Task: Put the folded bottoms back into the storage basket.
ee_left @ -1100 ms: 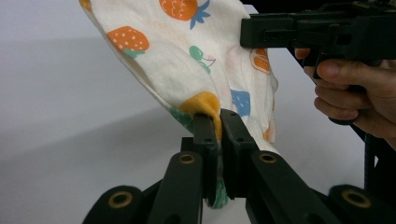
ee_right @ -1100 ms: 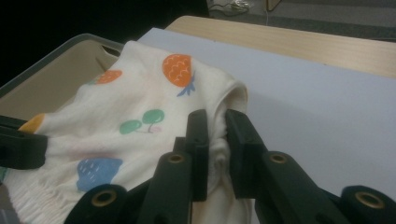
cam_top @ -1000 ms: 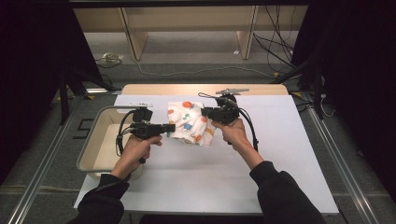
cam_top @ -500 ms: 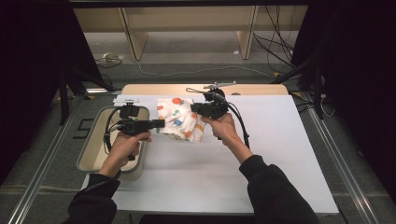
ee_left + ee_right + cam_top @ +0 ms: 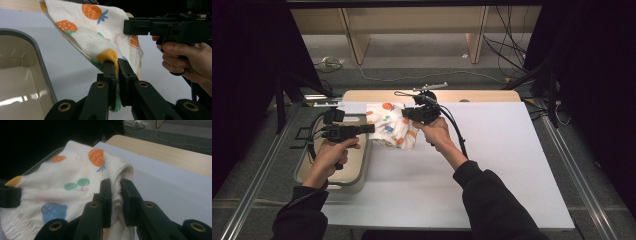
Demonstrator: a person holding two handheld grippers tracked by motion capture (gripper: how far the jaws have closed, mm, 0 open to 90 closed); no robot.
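Observation:
A white cloth printed with fruit hangs in the air between my two grippers, above the left part of the white table. My left gripper is shut on the cloth's left edge; in the left gripper view the jaws pinch an orange-printed fold of the cloth. My right gripper is shut on the cloth's right edge, and in the right gripper view the fabric is bunched between its jaws. The cloth's lower part droops toward the table.
A beige tub with a grey rim stands at the table's left edge, under my left hand; its inside looks bare. The white table top stretches to the right. A wooden strip runs along the far edge.
Both grippers have carried the cloth to the left and a little farther away, from the table's middle toward the tub. Their hold on the cloth is the same.

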